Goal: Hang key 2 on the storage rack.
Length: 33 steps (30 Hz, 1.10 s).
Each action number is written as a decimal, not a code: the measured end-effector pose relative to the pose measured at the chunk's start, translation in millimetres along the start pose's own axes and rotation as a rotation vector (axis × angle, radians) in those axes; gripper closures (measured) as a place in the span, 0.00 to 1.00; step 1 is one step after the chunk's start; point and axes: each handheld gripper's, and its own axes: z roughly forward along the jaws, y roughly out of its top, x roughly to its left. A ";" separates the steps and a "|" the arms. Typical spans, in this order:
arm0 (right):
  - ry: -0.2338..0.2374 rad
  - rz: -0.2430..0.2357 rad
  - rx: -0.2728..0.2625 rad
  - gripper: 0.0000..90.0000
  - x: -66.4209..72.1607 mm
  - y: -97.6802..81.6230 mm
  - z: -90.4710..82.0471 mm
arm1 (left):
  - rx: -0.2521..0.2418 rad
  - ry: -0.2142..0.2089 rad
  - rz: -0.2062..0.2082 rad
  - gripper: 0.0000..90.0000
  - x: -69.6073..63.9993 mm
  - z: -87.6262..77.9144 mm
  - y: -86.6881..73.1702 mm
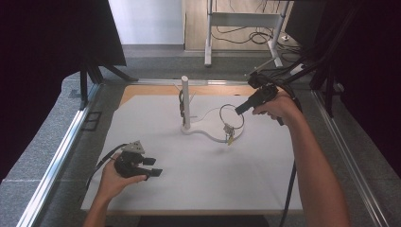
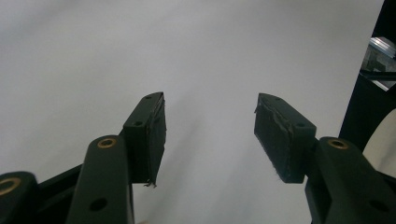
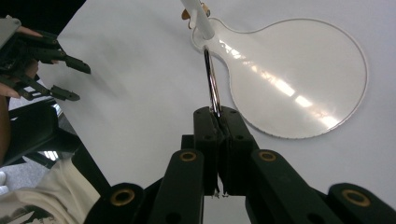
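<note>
Nearest the camera, my left forearm enters from the bottom edge and my left hand (image 1: 116, 177) rests low on the white board (image 1: 198, 184), holding the left gripper (image 1: 152, 167) roughly level and aimed toward the board's middle. Its jaws stand apart with nothing between them; the left gripper view shows bare pads (image 2: 154, 135) over plain white surface. Farther up, my right forearm stretches diagonally across the right side of the board, hand raised above it, with the right gripper (image 1: 239, 110) pointing left and slightly down. Its jaws are clenched on the wire ring (image 1: 231, 116), seen edge-on in the right gripper view between the pressed pads (image 3: 205, 135). The ring hangs over the white flat base (image 1: 213, 132), a rounded plate lying on the board, with small keys (image 1: 229, 134) dangling from it just above the plate. Beyond it, the white upright post (image 1: 185, 101) rises from the base's narrow end, well apart from my left gripper.
</note>
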 end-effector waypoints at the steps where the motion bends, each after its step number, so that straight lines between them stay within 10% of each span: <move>1: 0.002 -0.001 -0.004 0.96 -0.5 1.0 -0.4 | -0.001 0.000 -0.001 0.49 -0.1 -0.1 -0.1; 33: -0.003 0.019 -0.062 0.96 -11.9 35.2 16.0 | 0.004 0.003 0.004 0.49 0.8 -2.2 -0.8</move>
